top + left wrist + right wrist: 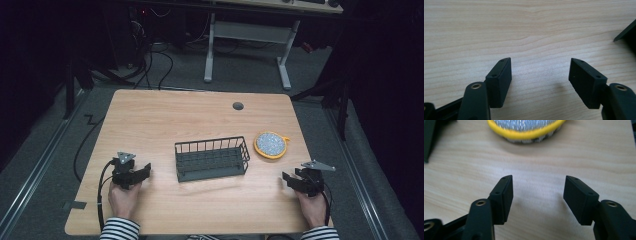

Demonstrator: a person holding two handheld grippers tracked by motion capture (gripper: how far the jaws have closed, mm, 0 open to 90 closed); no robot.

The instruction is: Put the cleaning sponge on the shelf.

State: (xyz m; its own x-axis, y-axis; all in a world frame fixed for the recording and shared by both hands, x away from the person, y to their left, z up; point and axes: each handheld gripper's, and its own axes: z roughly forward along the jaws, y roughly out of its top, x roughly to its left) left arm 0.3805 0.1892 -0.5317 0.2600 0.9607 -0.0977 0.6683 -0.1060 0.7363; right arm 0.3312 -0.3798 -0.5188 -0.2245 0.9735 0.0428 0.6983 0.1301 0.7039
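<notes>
Lying near right claw: yellow-rimmed scrubber

Bare wooden tabletop open before my grippers, dark wire basket blocking the centre, round yellow-rimmed scrubber at my right's twelve o'clock

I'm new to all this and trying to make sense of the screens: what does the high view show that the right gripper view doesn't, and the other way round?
The high view alone takes in the whole table, the person's hands and striped sleeves, the left gripper and the full wire basket.

The right gripper view alone gives a close look between the right gripper's own two black jaws, which stand apart with nothing but bare wood between them.

Both show the right gripper, the yellow-rimmed round pad just ahead of it, and the wooden tabletop.
</notes>
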